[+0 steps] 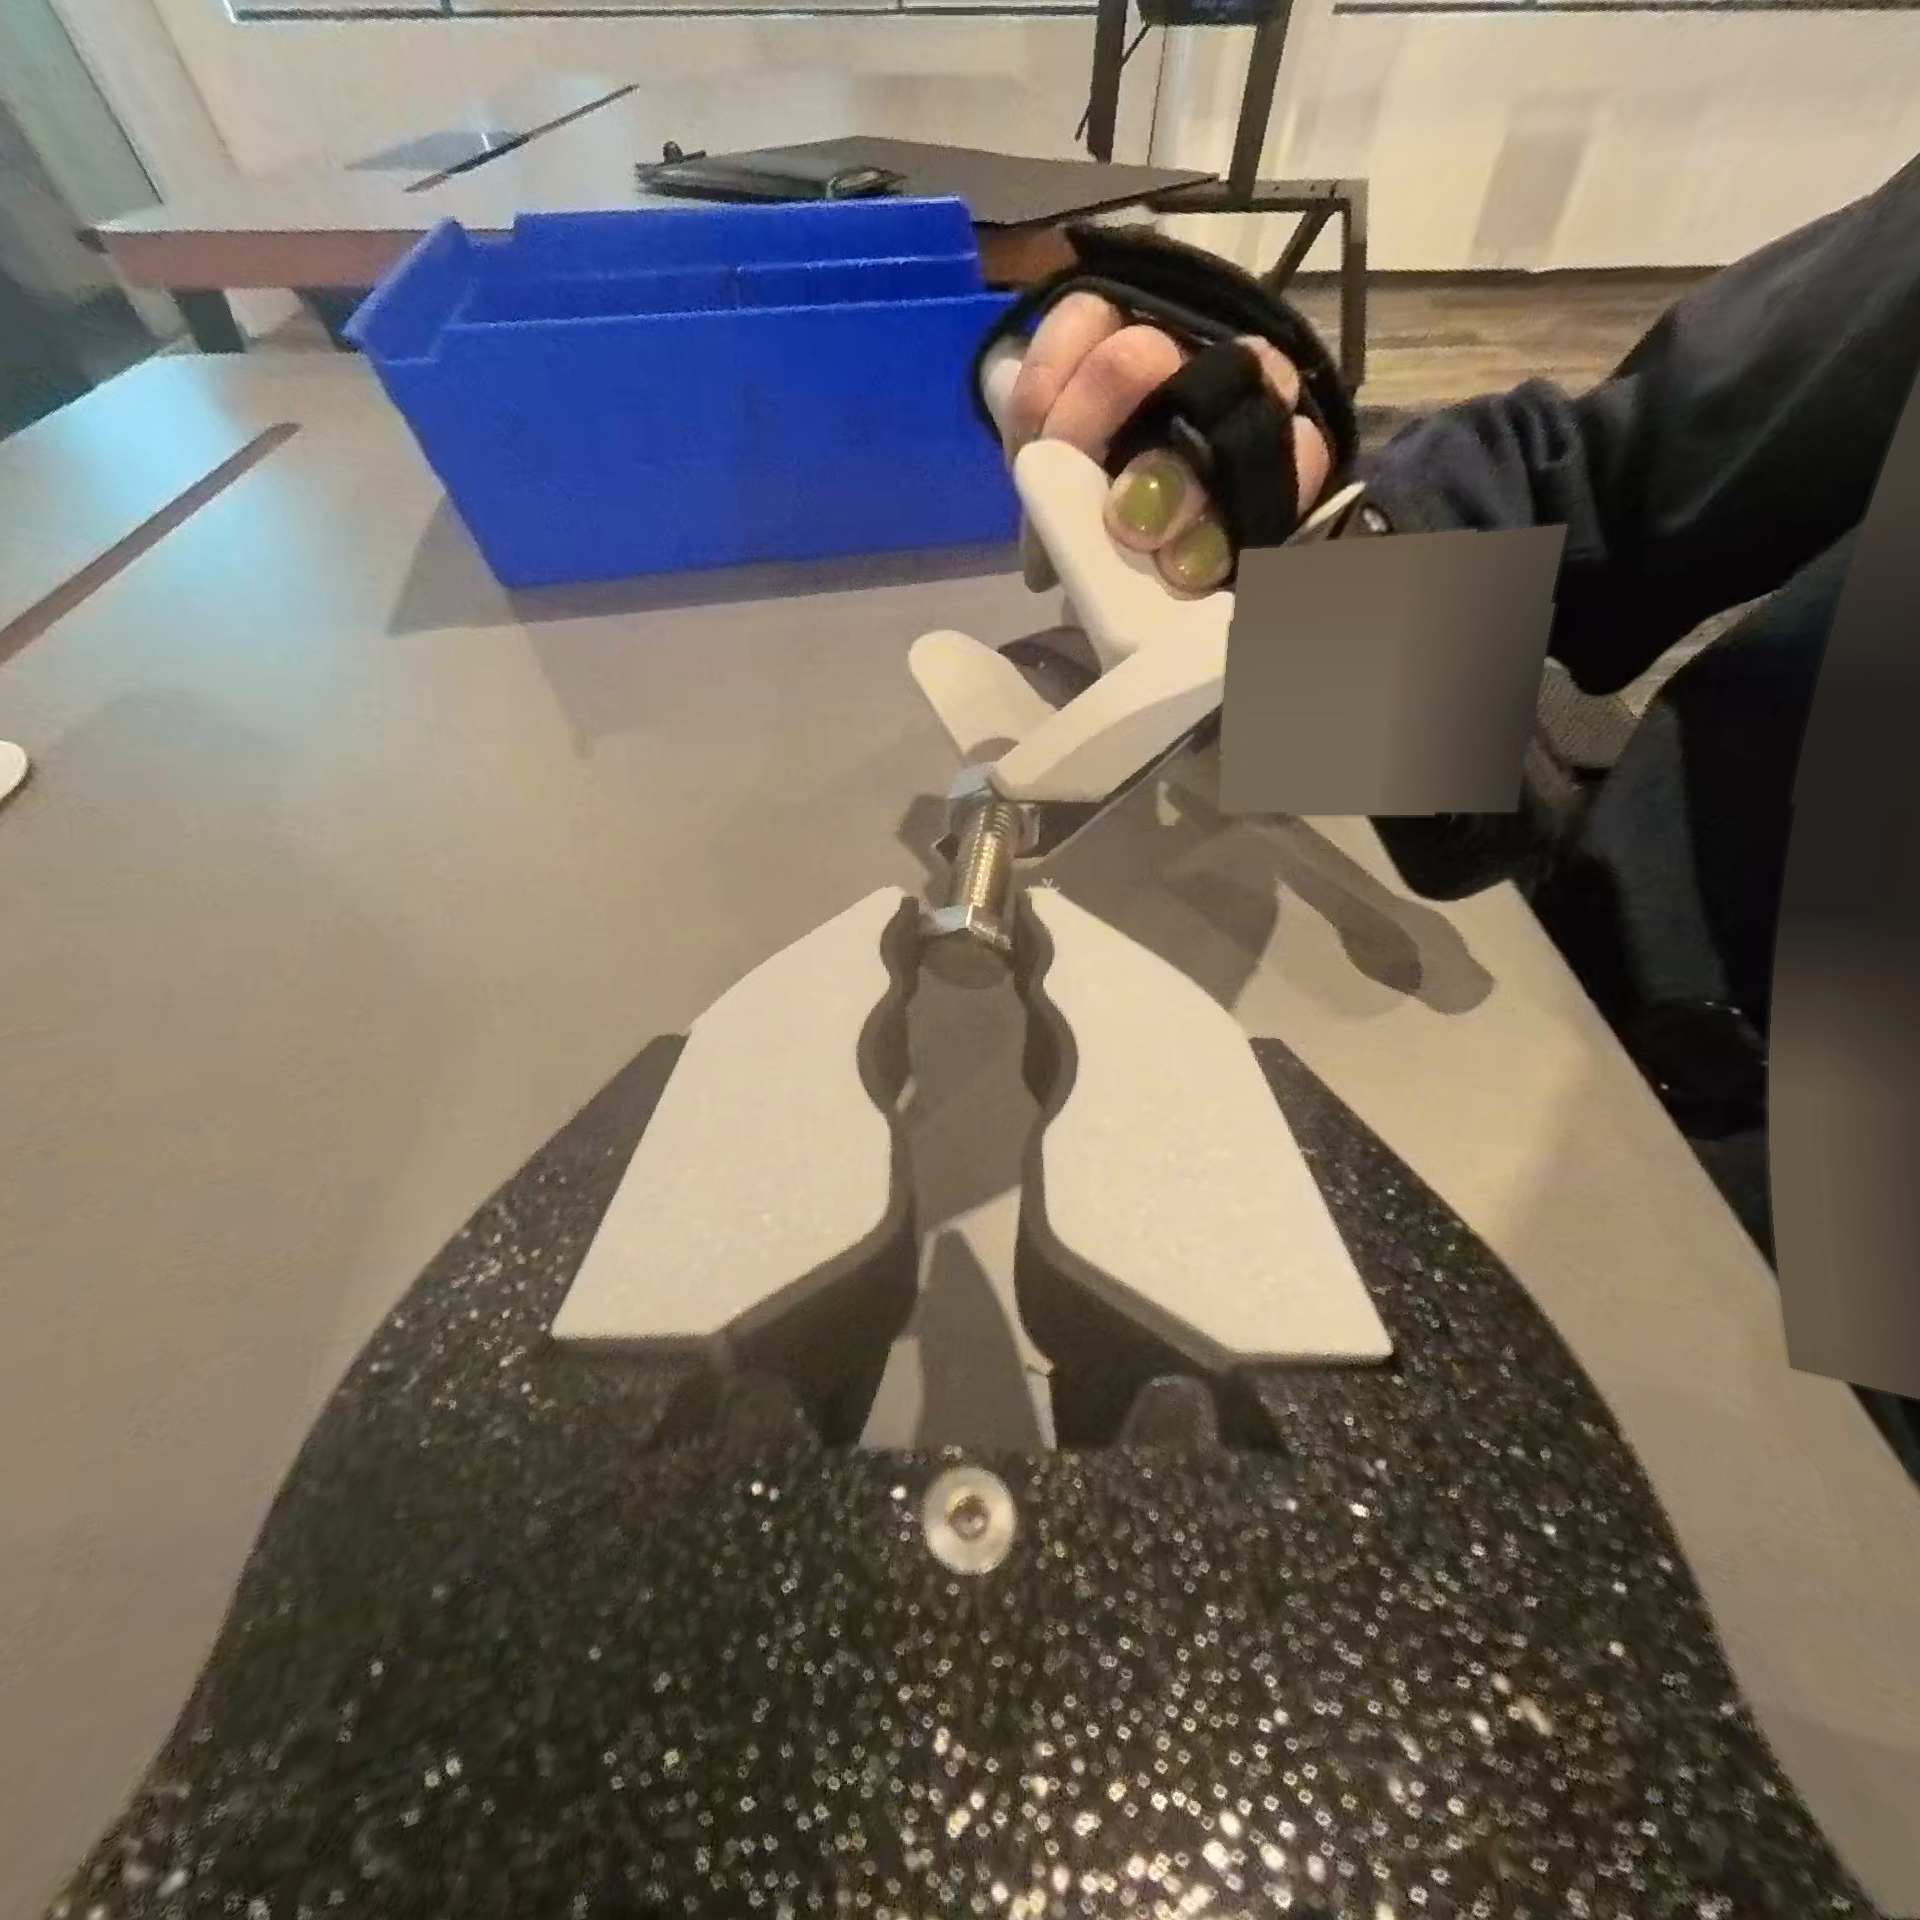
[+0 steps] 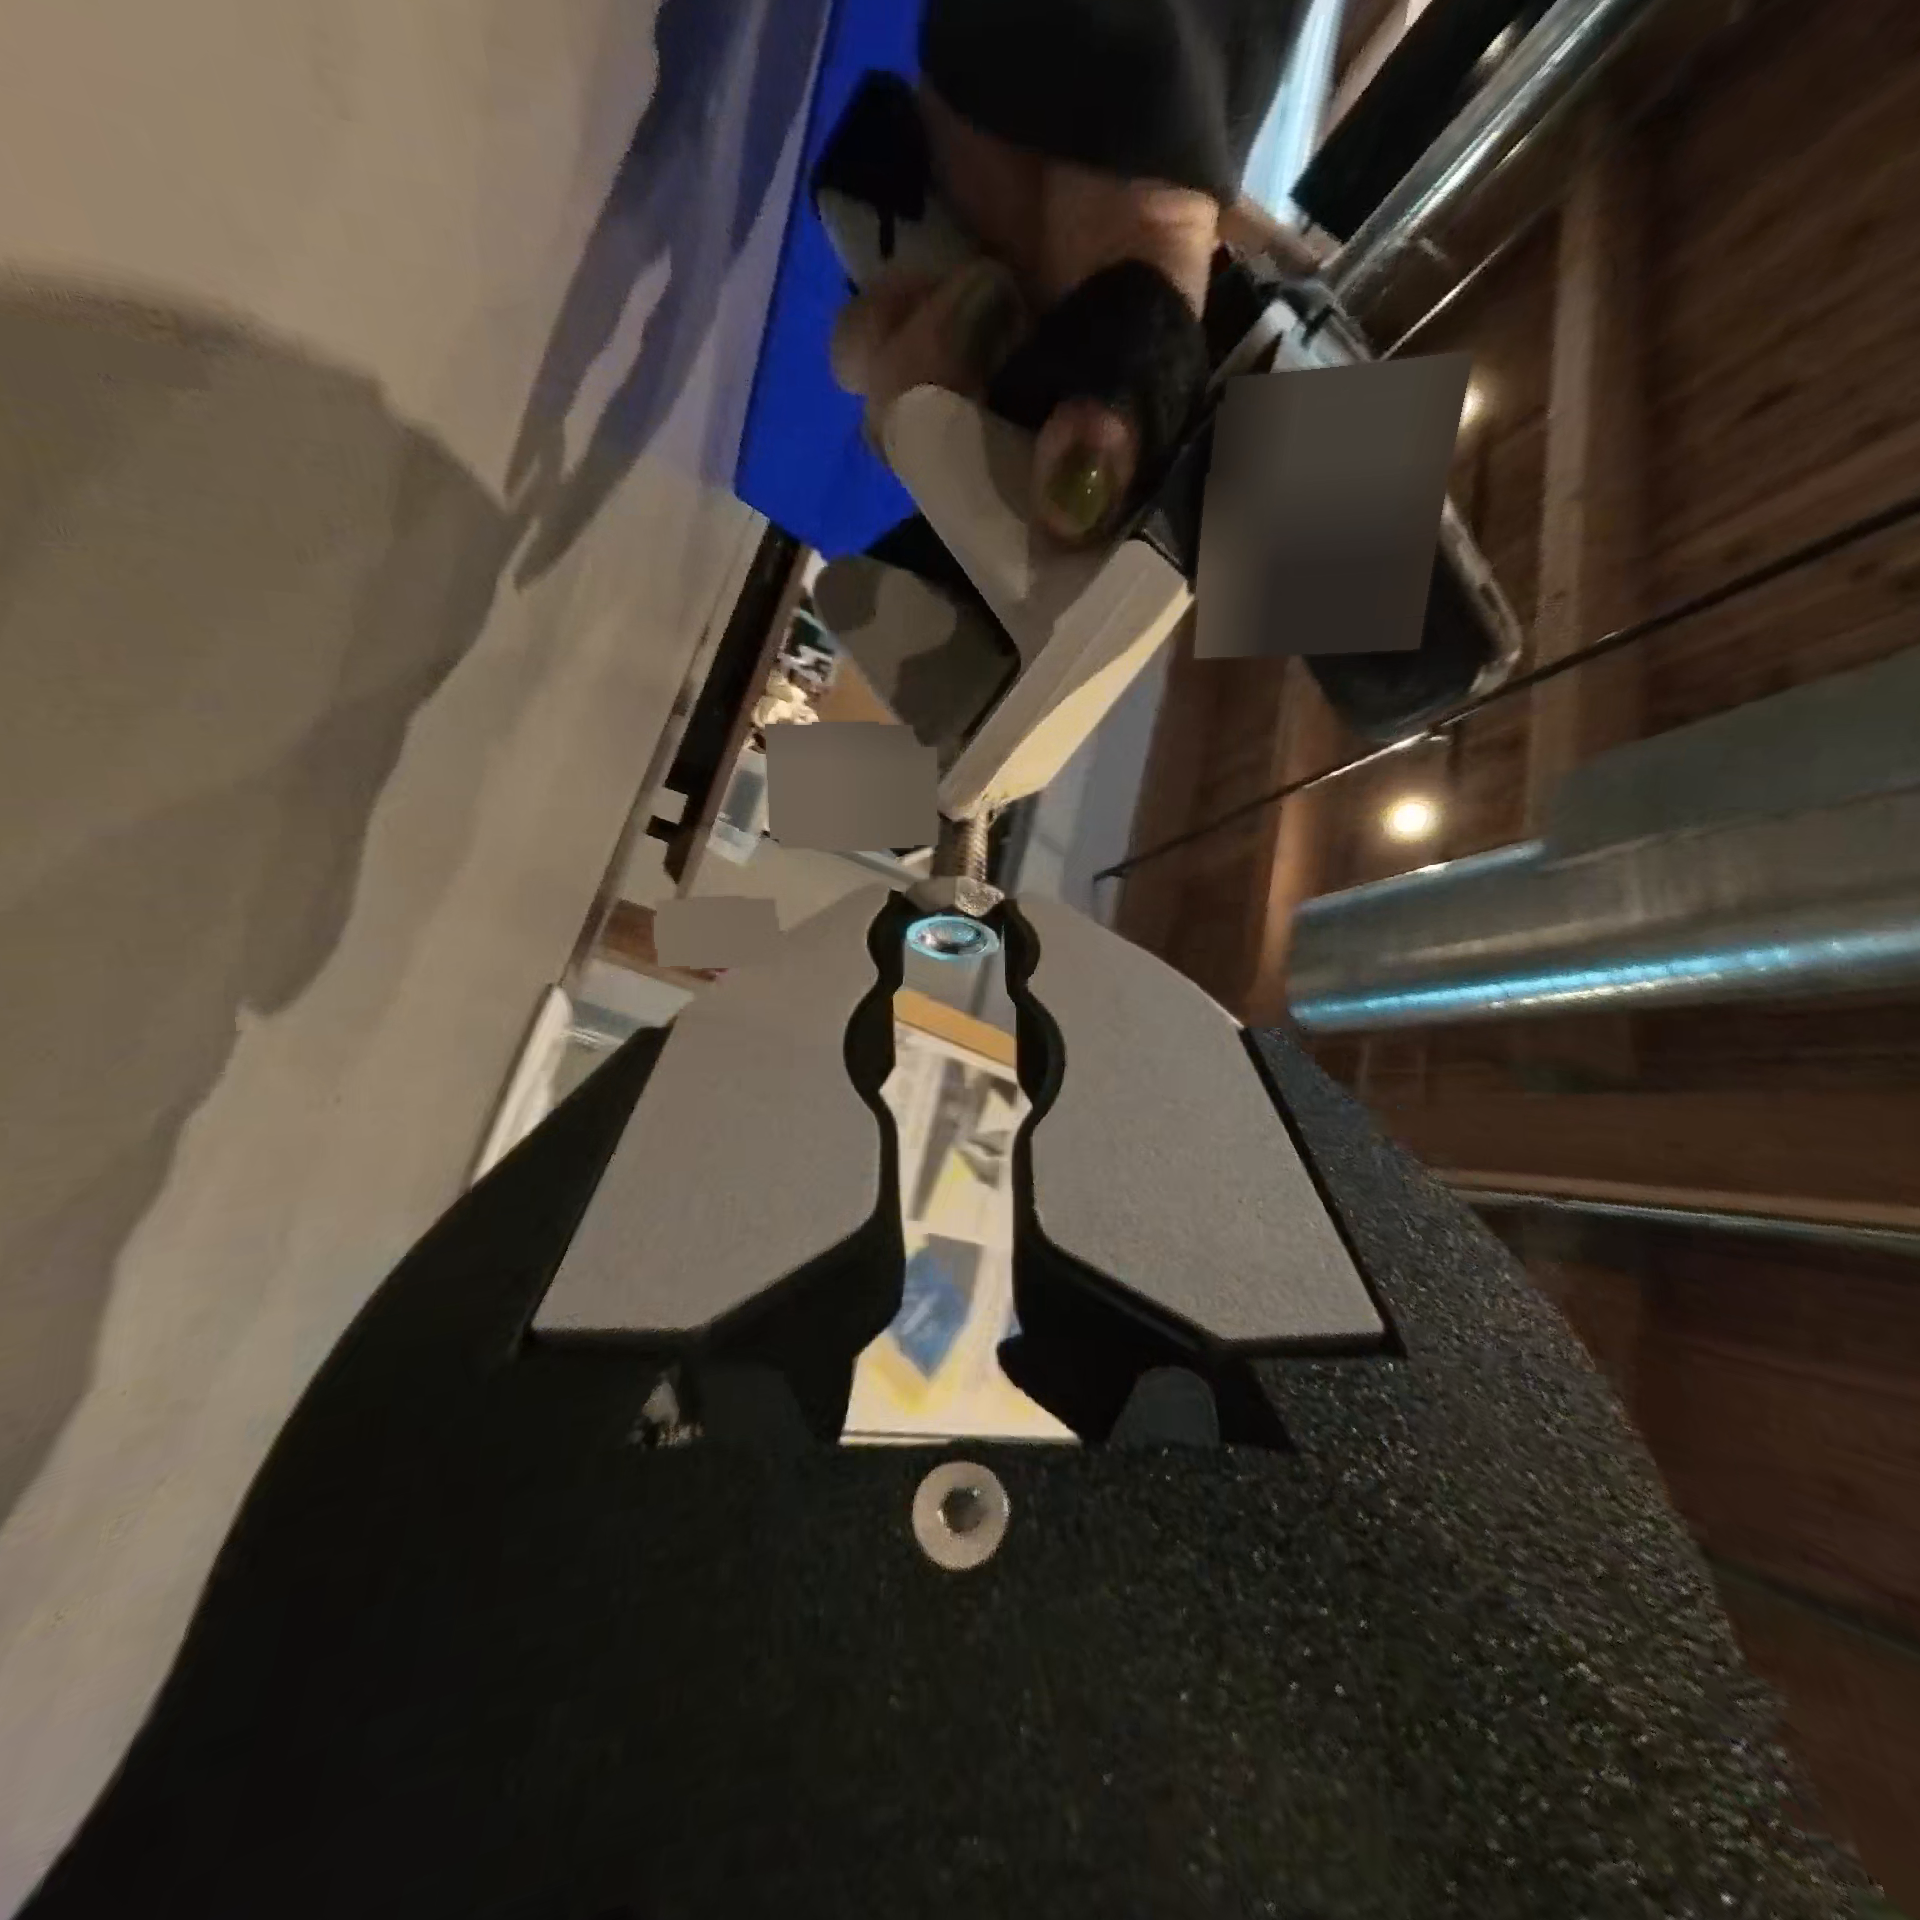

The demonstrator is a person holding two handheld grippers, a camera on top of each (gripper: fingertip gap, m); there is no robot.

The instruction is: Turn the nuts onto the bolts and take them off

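Note:
A steel bolt [image 1: 982,857] hangs in the air above the grey table [image 1: 312,831], between my two grippers. My left gripper [image 1: 961,935] is shut on the bolt's hex head. The threaded shaft points away from it to a hex nut [image 1: 971,798] on the far end. My right gripper [image 1: 992,805] comes in from the right, held by a hand in a black strap, and is shut on that nut. In the right wrist view, which is rolled on its side, my right gripper [image 2: 951,914] clamps the nut [image 2: 954,894]. The shaft [image 2: 961,847] runs on to the left gripper [image 2: 971,805].
A blue plastic bin [image 1: 686,416] stands on the table behind the grippers and also shows in the right wrist view [image 2: 821,416]. The person's dark sleeve [image 1: 1662,468] is at the right, by the table's edge. A low bench with a black board [image 1: 935,171] stands beyond the table. Less than 4 cm separates the two grippers' tips.

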